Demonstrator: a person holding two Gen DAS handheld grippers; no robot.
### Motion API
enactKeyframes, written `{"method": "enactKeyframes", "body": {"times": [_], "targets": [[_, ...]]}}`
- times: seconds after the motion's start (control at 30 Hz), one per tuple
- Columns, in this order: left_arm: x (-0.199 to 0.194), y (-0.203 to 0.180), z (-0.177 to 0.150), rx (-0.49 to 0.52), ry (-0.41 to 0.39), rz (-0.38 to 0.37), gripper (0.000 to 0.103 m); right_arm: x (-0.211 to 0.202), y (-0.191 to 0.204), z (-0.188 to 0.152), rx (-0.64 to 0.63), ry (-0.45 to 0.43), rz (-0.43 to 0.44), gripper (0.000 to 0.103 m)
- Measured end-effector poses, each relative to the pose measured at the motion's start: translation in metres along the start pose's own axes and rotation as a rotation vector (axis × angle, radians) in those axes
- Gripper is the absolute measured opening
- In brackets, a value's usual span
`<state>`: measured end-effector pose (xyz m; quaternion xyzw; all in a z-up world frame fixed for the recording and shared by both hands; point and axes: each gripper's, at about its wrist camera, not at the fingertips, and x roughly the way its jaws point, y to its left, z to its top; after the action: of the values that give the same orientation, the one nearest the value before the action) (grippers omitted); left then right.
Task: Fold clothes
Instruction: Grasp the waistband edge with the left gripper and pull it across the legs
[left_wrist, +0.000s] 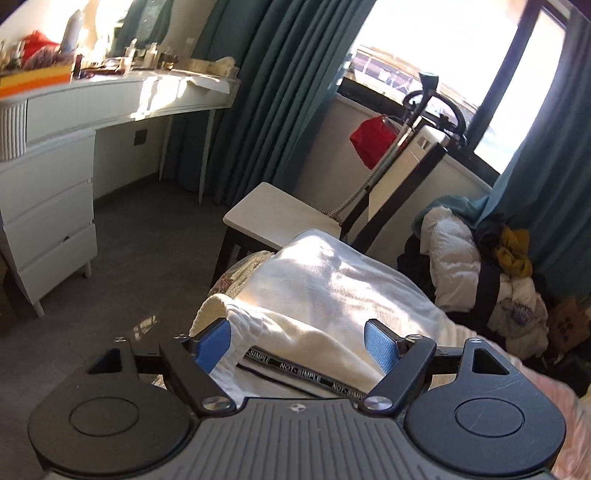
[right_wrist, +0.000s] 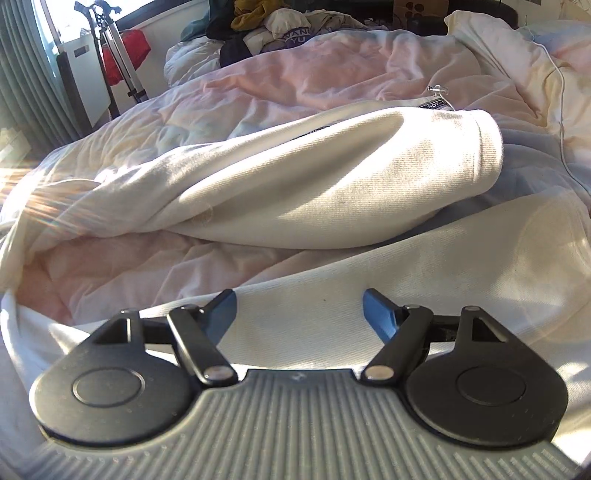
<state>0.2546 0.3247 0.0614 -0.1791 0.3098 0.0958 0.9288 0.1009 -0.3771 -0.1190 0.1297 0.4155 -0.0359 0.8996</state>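
Observation:
A cream-white garment lies on the bed. In the left wrist view its body (left_wrist: 325, 295) is spread ahead of my left gripper (left_wrist: 297, 345), which is open with the fabric and a black "NOT SIMPLE" band (left_wrist: 303, 371) between its blue pads. In the right wrist view a rolled, bulging part of the garment (right_wrist: 314, 184) lies across the bed. My right gripper (right_wrist: 299, 314) is open and rests low over a flat part of the same white fabric (right_wrist: 406, 273).
A pink-white duvet (right_wrist: 295, 74) covers the bed. A pile of clothes (left_wrist: 491, 266) lies at the bed's far side. A small white table (left_wrist: 273, 216), a garment steamer (left_wrist: 424, 110), teal curtains (left_wrist: 266, 92) and a white dresser (left_wrist: 48, 206) stand beyond.

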Motion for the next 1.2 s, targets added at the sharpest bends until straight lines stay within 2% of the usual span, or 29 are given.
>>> {"method": "enactKeyframes", "body": {"times": [0.1,0.2,0.37,0.5,0.67,0.73,0.8,0.87,0.93,0.97,1.03,1.13,1.2], "targets": [[-0.023,-0.037,-0.019,0.134,0.019,-0.014,0.081,-0.012,-0.004,-0.002,0.009,-0.009,0.03,0.077],[-0.036,-0.086,-0.048,0.237,0.039,-0.098,0.081,-0.02,-0.009,-0.002,0.023,-0.019,0.053,0.077],[-0.03,-0.18,-0.11,0.406,0.08,-0.253,0.081,-0.022,-0.017,-0.003,0.055,-0.018,0.071,0.077],[-0.011,-0.25,-0.144,0.526,0.093,-0.289,0.081,-0.023,-0.024,-0.004,0.081,-0.017,0.085,0.077],[0.042,-0.309,-0.168,0.577,0.127,-0.241,0.081,-0.025,-0.032,-0.005,0.114,-0.015,0.104,0.077],[0.067,-0.325,-0.175,0.614,0.164,-0.169,0.081,-0.019,-0.035,-0.005,0.124,-0.008,0.107,0.077],[0.095,-0.333,-0.178,0.612,0.25,-0.093,0.077,-0.012,-0.036,-0.005,0.123,-0.003,0.099,0.077],[0.11,-0.334,-0.181,0.606,0.276,-0.061,0.076,-0.004,-0.036,-0.005,0.114,-0.002,0.095,0.077],[0.114,-0.332,-0.182,0.601,0.274,-0.067,0.067,0.004,-0.035,-0.005,0.09,-0.005,0.082,0.077],[0.112,-0.331,-0.181,0.591,0.27,-0.065,0.056,0.007,-0.032,-0.005,0.067,-0.01,0.071,0.078],[0.106,-0.327,-0.18,0.567,0.262,-0.058,0.027,0.011,-0.027,-0.005,0.023,-0.021,0.054,0.08],[0.076,-0.318,-0.175,0.52,0.236,-0.106,0.014,0.014,-0.024,-0.005,-0.009,-0.028,0.043,0.079],[0.048,-0.312,-0.174,0.492,0.209,-0.152,0.012,0.013,-0.026,-0.005,-0.001,-0.028,0.049,0.079]]}}
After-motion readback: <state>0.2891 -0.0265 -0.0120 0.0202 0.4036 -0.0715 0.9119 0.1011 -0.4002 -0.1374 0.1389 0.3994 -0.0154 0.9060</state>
